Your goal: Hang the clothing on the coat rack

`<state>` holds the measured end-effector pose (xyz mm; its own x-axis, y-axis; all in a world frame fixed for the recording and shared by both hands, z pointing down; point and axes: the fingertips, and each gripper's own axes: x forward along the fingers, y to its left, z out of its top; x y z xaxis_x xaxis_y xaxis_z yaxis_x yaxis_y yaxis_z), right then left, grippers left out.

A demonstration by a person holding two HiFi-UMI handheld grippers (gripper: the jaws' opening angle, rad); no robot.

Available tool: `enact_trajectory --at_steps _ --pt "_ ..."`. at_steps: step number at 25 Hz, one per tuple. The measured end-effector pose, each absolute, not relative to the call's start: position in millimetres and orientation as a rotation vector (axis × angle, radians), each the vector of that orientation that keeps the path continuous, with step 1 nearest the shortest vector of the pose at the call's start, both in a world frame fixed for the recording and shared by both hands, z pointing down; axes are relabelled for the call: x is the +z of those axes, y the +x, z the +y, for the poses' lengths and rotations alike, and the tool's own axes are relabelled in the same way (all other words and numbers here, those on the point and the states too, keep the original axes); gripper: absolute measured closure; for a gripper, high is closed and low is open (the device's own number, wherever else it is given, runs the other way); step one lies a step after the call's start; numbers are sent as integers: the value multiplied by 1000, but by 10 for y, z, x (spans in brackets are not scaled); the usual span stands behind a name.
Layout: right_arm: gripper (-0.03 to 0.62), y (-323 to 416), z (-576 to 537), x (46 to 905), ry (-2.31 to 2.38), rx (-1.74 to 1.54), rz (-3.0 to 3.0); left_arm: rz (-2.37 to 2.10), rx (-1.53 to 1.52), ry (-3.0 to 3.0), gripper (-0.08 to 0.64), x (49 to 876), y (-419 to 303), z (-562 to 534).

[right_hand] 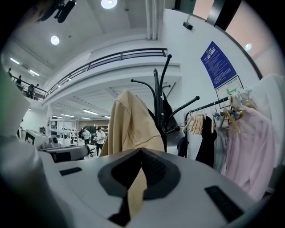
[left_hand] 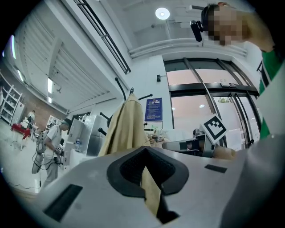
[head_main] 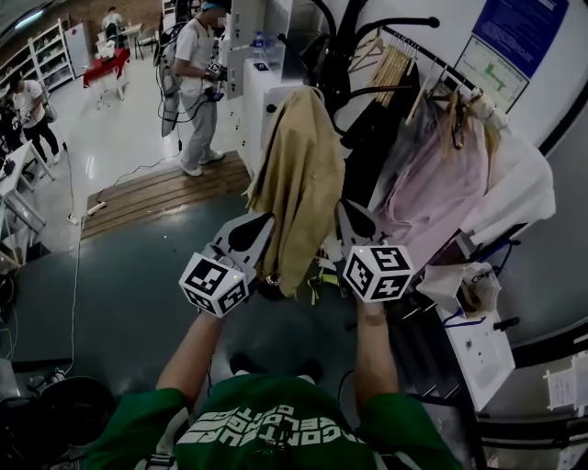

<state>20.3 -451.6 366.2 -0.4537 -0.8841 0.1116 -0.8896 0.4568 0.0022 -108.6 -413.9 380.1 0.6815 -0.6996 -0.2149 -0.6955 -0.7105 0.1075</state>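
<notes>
Tan cloth jacket (head_main: 299, 174) hangs on black metal coat rack (head_main: 342, 55), straight ahead between both grippers | left gripper (head_main: 255, 229) closed, pinching a fold of its fabric | right gripper (head_main: 353, 218) closed likewise on fabric at jacket's other side

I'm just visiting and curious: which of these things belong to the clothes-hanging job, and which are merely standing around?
Part of the job: tan fabric garment, draped on the black metal coat rack; left gripper and right gripper, both clamped on its cloth.
Just around: pale pink garment, wooden hangers, blue wall poster, white cabinet.
</notes>
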Motion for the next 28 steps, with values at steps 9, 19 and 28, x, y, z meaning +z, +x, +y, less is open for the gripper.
enact_trajectory --at_steps 9,19,28 --pt "583 584 -4510 3789 1507 90 -2633 -1233 -359 2856 555 3790 -634 -4203" --pt "583 938 -4385 3982 1462 107 -2626 -1260 -324 2839 555 3885 -297 -4184" --pt "583 1020 -4279 4015 1423 80 -2625 -1276 -304 2848 555 3872 -191 -4155"
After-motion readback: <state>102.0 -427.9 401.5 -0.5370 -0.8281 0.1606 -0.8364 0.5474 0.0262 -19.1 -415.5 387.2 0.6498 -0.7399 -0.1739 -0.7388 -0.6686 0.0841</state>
